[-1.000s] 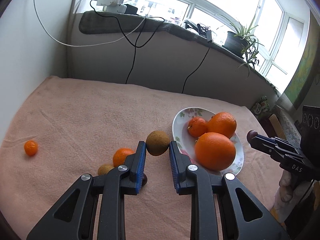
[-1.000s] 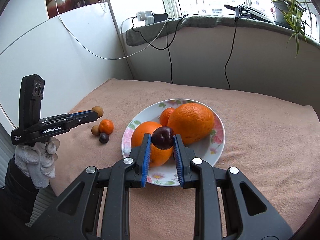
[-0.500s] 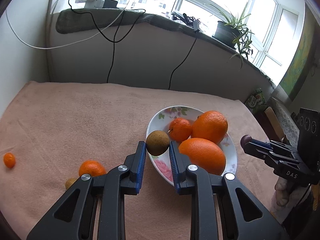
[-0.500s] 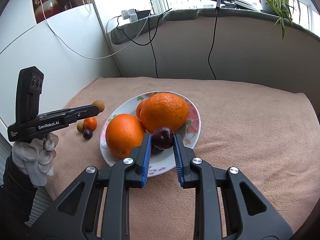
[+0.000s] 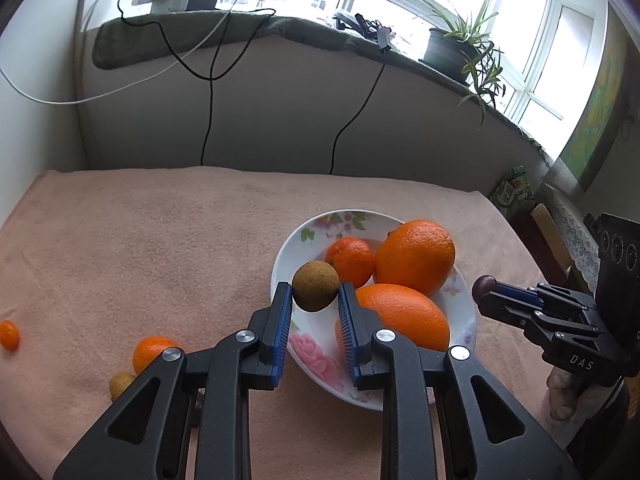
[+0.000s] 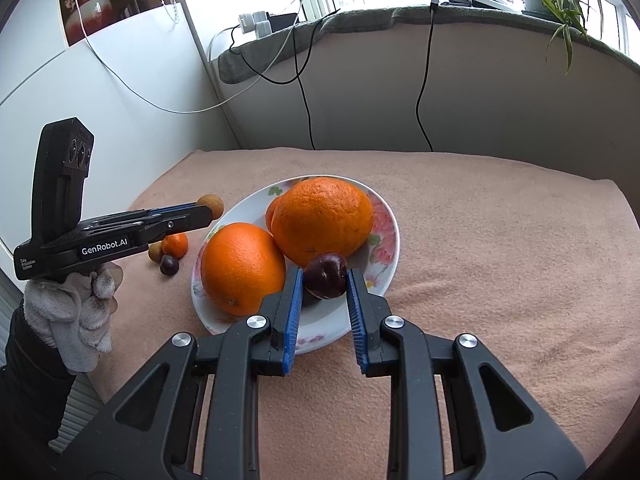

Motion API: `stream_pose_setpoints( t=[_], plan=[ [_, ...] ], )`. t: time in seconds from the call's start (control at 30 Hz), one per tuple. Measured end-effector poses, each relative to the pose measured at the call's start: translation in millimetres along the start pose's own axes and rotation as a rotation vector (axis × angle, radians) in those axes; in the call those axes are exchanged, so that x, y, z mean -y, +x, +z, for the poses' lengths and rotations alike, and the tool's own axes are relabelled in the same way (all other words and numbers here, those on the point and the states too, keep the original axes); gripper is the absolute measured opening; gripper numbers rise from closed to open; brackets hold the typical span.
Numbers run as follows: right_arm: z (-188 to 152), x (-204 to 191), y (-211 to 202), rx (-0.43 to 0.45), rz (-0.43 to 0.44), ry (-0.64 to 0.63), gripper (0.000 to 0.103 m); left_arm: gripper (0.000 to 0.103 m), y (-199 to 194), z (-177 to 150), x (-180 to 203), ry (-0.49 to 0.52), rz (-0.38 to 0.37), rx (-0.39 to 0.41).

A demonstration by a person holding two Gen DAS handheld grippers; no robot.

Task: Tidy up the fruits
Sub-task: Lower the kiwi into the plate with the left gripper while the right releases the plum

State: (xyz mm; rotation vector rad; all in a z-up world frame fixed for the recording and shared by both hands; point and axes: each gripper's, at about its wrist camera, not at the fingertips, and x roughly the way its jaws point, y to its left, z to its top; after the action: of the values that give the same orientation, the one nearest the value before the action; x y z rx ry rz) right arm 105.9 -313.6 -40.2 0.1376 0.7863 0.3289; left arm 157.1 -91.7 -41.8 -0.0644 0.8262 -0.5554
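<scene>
Left wrist view: the left gripper [image 5: 315, 299] pinches a brown longan [image 5: 315, 286] above the near rim of the floral plate [image 5: 316, 344], which holds oranges.

Right wrist view: the right gripper [image 6: 325, 280] pinches a dark cherry [image 6: 326, 274] over the same plate [image 6: 386, 240], just beside a large orange [image 6: 322, 220].

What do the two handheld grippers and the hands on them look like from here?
Both grippers are matte black plastic with silver pivot screws and ribbed blue pads. The left gripper bears white "GenRobot.AI" lettering and an upright block with three round lenses. The right gripper reads "DAS". The left hand wears a white knit glove and a dark sleeve.
</scene>
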Motion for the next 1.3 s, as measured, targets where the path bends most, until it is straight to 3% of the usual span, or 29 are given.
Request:
stream_pose_setpoints(
  t=[0.6,0.63,0.67,0.73,0.8,0.87,0.93,1.07,1.3],
  plan=[
    [0,-3,3,0.003,-0.005,-0.01,0.025,0.024,0,5,12,0.041,0.012,0.015],
    [-1,-2,3,0.004,-0.004,-0.01,0.036,0.03,0,6,13,0.044,0.014,0.016],
    [-1,-3,2,0.01,-0.006,-0.012,0.055,0.035,0,6,14,0.047,0.015,0.017],
    [-1,-5,-2,0.033,-0.012,-0.022,0.072,0.045,-1,5,15,0.052,0.021,0.021],
    [-1,-8,-5,0.042,-0.006,-0.031,0.073,0.051,-3,6,17,0.056,0.033,0.028],
    [0,-10,-7,0.052,-0.008,-0.035,0.082,0.068,-3,7,18,0.056,0.048,0.029],
    [1,-12,-10,0.068,-0.01,-0.041,0.087,0.074,-4,7,19,0.057,0.063,0.035],
    [1,-16,-13,0.072,-0.014,-0.052,0.088,0.081,-7,8,20,0.06,0.094,0.044],
    [2,-19,-15,0.071,-0.015,-0.054,0.088,0.081,-15,8,18,0.053,0.107,0.053]
  ],
)
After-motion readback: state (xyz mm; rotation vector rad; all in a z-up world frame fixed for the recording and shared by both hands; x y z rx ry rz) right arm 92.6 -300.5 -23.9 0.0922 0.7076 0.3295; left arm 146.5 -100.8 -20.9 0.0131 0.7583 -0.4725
